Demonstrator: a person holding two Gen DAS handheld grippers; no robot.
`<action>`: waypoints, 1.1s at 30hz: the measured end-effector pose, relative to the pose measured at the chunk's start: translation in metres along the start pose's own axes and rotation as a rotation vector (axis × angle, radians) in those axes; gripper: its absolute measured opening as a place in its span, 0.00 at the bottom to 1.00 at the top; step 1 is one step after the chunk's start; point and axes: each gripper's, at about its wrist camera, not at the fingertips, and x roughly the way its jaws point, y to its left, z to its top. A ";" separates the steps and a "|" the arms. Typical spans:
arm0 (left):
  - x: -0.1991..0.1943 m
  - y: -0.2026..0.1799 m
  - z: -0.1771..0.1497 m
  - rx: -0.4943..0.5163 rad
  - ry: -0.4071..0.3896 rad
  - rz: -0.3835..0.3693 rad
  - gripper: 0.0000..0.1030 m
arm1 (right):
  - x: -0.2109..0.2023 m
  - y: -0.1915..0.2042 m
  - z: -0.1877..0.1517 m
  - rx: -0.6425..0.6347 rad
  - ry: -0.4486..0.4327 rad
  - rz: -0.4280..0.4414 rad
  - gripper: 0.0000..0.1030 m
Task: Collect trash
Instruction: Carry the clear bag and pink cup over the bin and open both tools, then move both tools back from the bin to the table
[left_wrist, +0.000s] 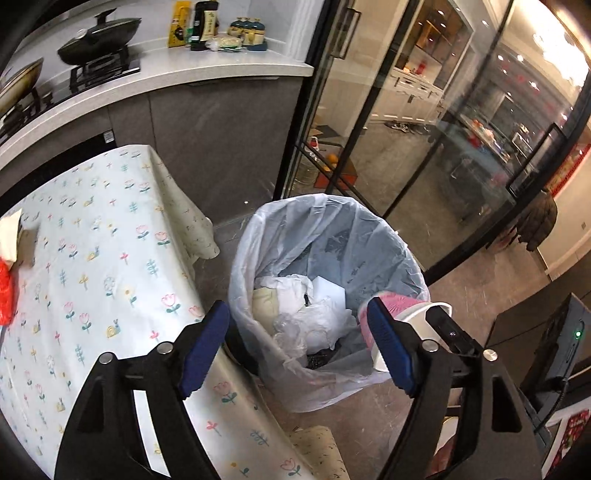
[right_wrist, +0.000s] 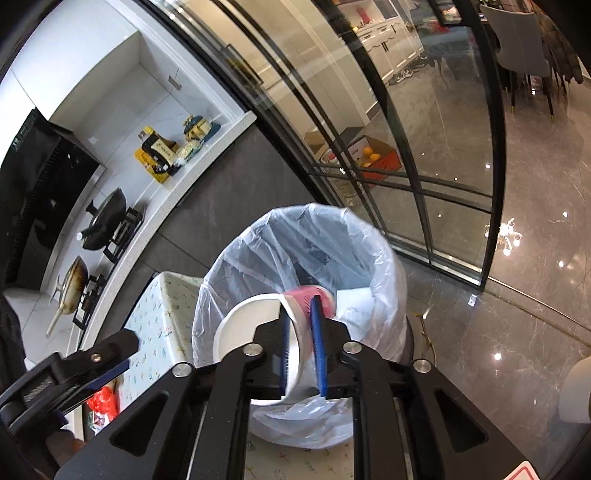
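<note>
Your right gripper (right_wrist: 301, 347) has its blue pads narrow, with the wall of a white paper cup (right_wrist: 255, 328) between them; the left pad lies against the cup's inner wall, but you cannot tell whether the right pad presses on the pink-patterned outside, so the grip is uncertain. The cup hangs tilted over the mouth of the trash bin (right_wrist: 384, 295), its open rim facing left.

Your left gripper (left_wrist: 299, 350) stands wide, nothing between its fingers (left_wrist: 205, 347); it hovers above the bin's near-left rim, beside the table's corner. In the left wrist view the cup (left_wrist: 413, 317) shows just behind the right-hand pad.

The bin (left_wrist: 243, 280) is lined with a clear plastic bag and already holds crumpled white paper and plastic (left_wrist: 314, 314). It stands on the floor just beside the near-right corner of the table with the flowered cloth (left_wrist: 92, 258). At the table's left edge lie a red wrapper (left_wrist: 5, 295) and a pale folded cloth (left_wrist: 11, 236). Behind are the kitchen counter (left_wrist: 207, 70) and glass sliding doors (left_wrist: 369, 129).
</note>
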 end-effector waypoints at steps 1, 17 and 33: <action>-0.002 0.004 -0.001 -0.007 -0.002 0.006 0.72 | 0.001 0.001 -0.001 -0.002 0.002 0.003 0.23; -0.034 0.052 -0.027 -0.075 -0.029 0.069 0.76 | -0.022 0.046 -0.022 -0.078 -0.016 0.040 0.42; -0.110 0.166 -0.084 -0.246 -0.082 0.167 0.77 | -0.044 0.144 -0.096 -0.236 0.059 0.148 0.48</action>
